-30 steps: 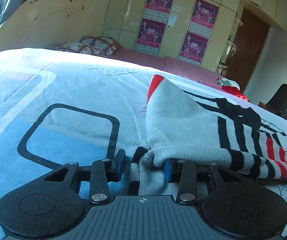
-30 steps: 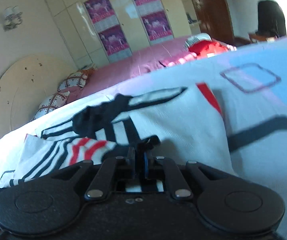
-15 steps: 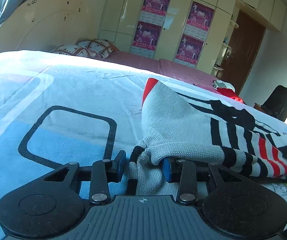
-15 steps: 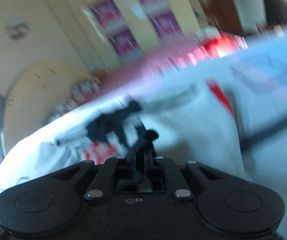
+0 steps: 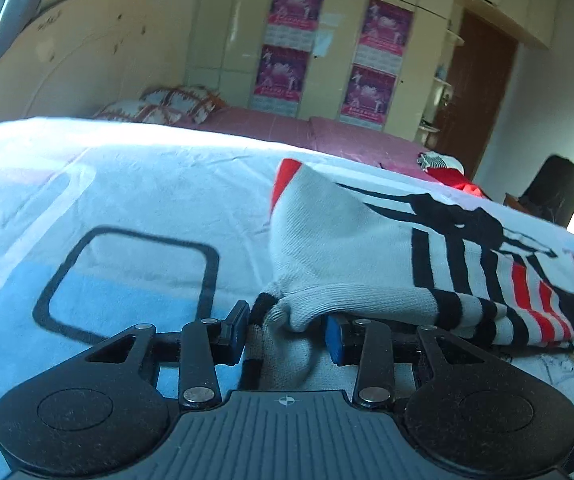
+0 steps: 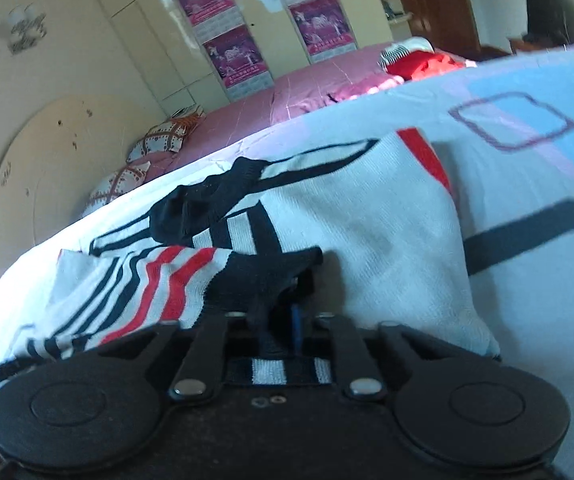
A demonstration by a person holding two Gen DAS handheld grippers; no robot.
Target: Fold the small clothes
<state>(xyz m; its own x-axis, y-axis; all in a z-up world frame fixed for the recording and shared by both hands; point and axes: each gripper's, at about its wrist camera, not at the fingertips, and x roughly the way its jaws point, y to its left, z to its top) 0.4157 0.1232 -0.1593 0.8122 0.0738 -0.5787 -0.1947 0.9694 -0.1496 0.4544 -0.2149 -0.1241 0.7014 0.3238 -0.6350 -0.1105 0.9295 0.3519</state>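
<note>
Sweater point(image 5: 351, 240), a small grey knit with black and red stripes, lies spread on the bed point(image 5: 127, 184) with its printed sheet. It looks soft, light and limp, so I judge it will sag and drag unless taken at hems or corners. Left hand-held gripper point(image 5: 285, 330) stands apart, a bunched grey hem between its fingers, not pinched. Right hand-held gripper point(image 6: 283, 312) is clamped on the black-edged striped cuff point(image 6: 263, 276). Beyond lie a pink bed point(image 6: 287, 88), pillows point(image 5: 159, 106) and red clothing point(image 6: 423, 62), all well apart; nothing blocks a fold.
</note>
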